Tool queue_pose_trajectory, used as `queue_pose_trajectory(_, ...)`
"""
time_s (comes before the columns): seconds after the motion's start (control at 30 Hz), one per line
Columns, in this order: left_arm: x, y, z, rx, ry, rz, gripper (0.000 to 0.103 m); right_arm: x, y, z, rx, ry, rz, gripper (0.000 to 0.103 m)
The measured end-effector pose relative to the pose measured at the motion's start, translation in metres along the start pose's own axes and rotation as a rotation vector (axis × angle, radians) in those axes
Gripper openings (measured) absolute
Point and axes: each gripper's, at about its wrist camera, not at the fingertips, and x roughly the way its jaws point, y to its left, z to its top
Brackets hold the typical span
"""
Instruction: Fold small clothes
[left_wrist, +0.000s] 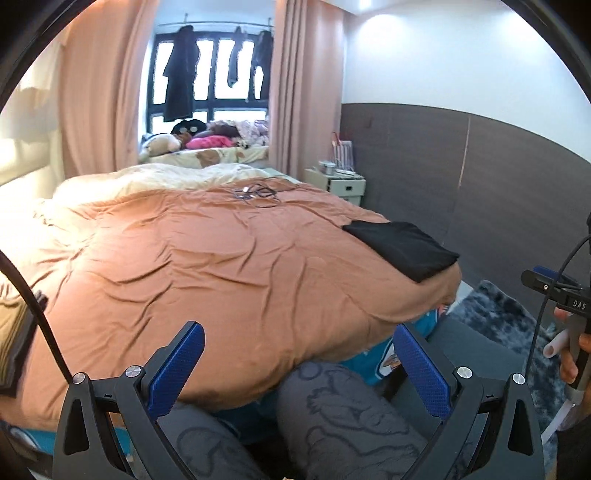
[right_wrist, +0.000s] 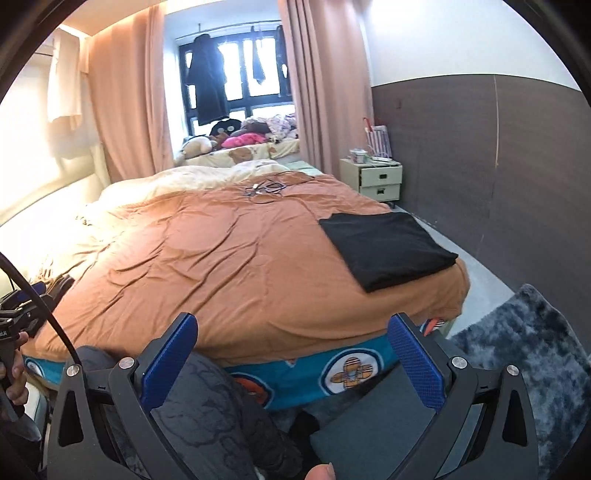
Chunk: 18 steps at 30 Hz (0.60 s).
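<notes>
Orange duvet (right_wrist: 229, 266) – creased matt cloth; black folded garment (right_wrist: 388, 249) – smooth matt fabric; rug (right_wrist: 535, 354) – shaggy.

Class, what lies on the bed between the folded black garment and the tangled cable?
Only bare, wrinkled orange duvet between black garment and cable; both views show it.

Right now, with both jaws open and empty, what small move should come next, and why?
Probably reach left for another garment. The black folded garment already lies flat at the bed corner on the orange duvet, and the left gripper and right gripper hold nothing.
</notes>
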Motion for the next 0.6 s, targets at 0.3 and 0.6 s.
queue_pose_trajectory(0.3, -0.03, 0.009, -0.023, -0.018, -0.064, 0.08, 0.103, -0.008, 0.009, -0.021, -0.005, -0.049, 0.024, 0.103)
queue_pose_trajectory(0.6, -0.046, 0.009, -0.022, -0.009, -0.106, 0.084, 0.103, -0.004, 0.013, -0.029, -0.01, -0.06, 0.015, 0.103)
